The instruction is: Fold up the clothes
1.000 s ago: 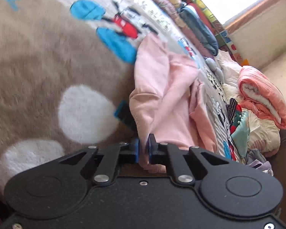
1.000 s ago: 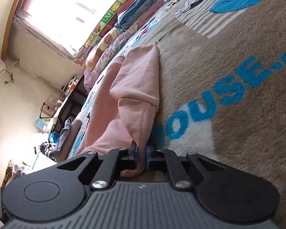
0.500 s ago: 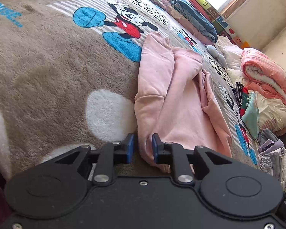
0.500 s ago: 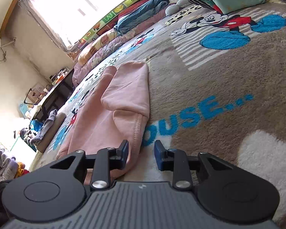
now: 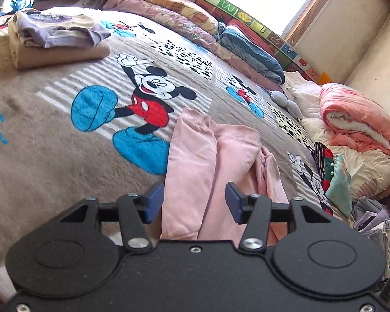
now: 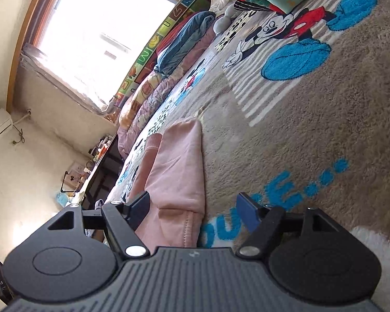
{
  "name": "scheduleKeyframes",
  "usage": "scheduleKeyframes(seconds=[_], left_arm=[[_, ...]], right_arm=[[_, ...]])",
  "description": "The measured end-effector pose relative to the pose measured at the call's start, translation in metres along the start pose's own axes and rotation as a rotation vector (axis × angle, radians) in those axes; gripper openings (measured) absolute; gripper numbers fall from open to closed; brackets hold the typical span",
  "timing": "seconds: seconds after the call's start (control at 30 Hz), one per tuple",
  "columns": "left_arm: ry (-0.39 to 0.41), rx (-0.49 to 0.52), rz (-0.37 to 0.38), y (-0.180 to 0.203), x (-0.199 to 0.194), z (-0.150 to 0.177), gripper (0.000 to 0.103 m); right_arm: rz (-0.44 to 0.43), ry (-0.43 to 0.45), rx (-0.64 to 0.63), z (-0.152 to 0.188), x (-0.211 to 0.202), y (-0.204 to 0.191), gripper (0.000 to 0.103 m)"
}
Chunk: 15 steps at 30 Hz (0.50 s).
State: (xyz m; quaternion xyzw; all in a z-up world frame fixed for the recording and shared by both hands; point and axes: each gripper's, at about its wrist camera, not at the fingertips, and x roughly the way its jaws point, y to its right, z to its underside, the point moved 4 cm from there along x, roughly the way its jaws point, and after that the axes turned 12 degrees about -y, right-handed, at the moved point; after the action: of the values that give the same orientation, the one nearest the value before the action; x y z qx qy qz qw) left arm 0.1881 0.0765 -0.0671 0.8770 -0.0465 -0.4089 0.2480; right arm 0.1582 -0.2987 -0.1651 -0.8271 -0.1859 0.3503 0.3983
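The pink garment [image 5: 195, 171] lies on the blanket [image 5: 52, 161] straight ahead of both your grippers, its long axis running away from you toward the window wall. The near end sits just under the fingers, and the far cuffs end beside the big Mickey print [image 5: 148, 98].

Your left gripper [image 5: 192, 204] has its fingers wide apart, with the garment's near end between them in view and nothing clamped. Your right gripper [image 6: 195, 209] is also spread wide. The garment's right edge [image 6: 179, 171] lies toward its left finger, and the blue lettering [image 6: 273, 197] on the blanket lies toward the other. Both grippers look about equally near. The left is centred over the cloth, while the right sits over the edge nearest the lettering.

The garment is a soft pink sweat fabric with ribbed cuffs at the far end. It already lies doubled lengthwise into a long narrow strip. Two layered panels sit side by side, and a looser bunched fold trails off the side away from the Mickey print. A stitched seam shows at the near end in the right view.

The lie fits a lengthwise fold just laid down, or a strip waiting to be folded across its length. A crosswise fold would carry the near end toward the cuffs.
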Motion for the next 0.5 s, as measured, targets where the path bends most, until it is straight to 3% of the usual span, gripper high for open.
scheduleKeyframes(seconds=[0.1, 0.17, 0.23, 0.3, 0.5], left_arm=[[-0.016, 0.027, 0.01, 0.002, 0.023, -0.023, 0.05], [-0.017, 0.051, -0.009, 0.001, 0.041, -0.04, 0.05], [-0.023, 0.052, 0.005, -0.004, 0.056, -0.051, 0.05], [-0.03, 0.044, 0.029, -0.01, 0.068, -0.059, 0.05], [-0.051, 0.022, 0.104, -0.028, 0.105, -0.085, 0.05]], right_arm=[[-0.004, 0.003, -0.006, -0.006, 0.01, 0.004, 0.074], [-0.002, 0.0, -0.025, -0.008, 0.017, 0.004, 0.08], [0.015, -0.014, -0.099, -0.004, 0.024, -0.006, 0.095], [0.034, -0.017, -0.153, -0.001, 0.03, -0.014, 0.102], [0.056, 0.026, -0.207, 0.004, 0.033, -0.015, 0.103]])
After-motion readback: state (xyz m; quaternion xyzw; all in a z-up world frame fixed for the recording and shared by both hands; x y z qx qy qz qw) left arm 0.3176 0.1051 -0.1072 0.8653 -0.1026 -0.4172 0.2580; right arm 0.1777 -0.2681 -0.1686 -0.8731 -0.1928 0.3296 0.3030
